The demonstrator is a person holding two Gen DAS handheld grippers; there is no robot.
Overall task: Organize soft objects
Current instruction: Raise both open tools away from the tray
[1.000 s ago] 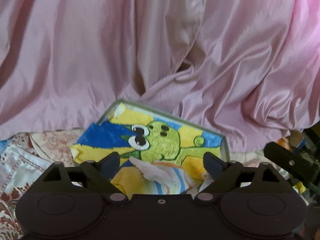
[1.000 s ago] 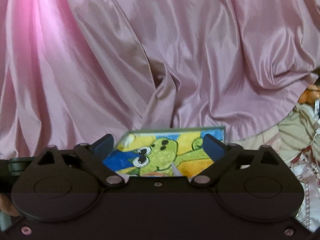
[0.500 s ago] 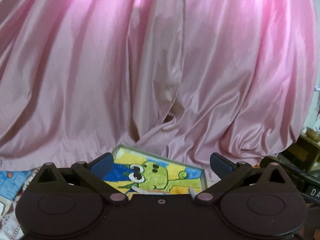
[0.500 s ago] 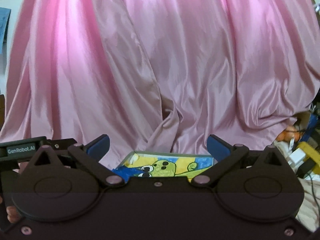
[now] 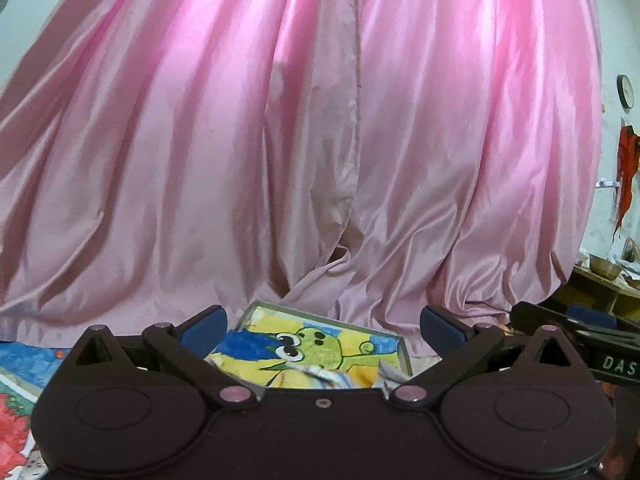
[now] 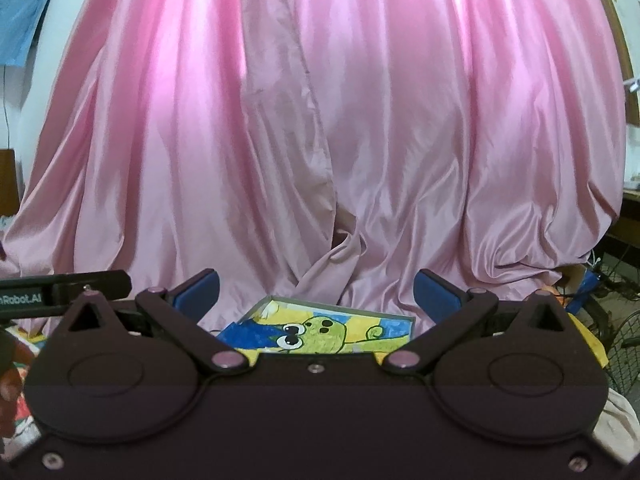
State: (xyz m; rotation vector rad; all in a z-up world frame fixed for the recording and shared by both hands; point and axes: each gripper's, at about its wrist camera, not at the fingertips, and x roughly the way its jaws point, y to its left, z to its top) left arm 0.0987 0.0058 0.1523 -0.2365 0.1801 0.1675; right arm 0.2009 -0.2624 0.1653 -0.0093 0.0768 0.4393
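Observation:
A box (image 5: 320,344) printed with a green cartoon creature on yellow and blue lies at the foot of a pink curtain. A white soft thing with blue and orange stripes (image 5: 324,376) lies in it, mostly hidden by my left gripper's body. My left gripper (image 5: 322,325) hovers above and short of the box, open wide, with nothing between its blue pads (image 5: 204,324). My right gripper (image 6: 316,291) is also open and empty, level, facing the same box (image 6: 320,328). Each gripper shows at the edge of the other's view: the right gripper (image 5: 580,332), the left gripper (image 6: 60,294).
A pink satin curtain (image 5: 320,140) fills the background behind the box. A patterned bedspread (image 5: 20,360) lies at the left. A wall clock (image 5: 626,90) and a shelf with a bowl (image 5: 604,270) are at the right. A blue cloth (image 6: 20,20) hangs on the wall.
Both grippers have drawn back and upward from the box, which now looks smaller and lower in both views. The striped soft thing stays in the box. More curtain and wall are visible.

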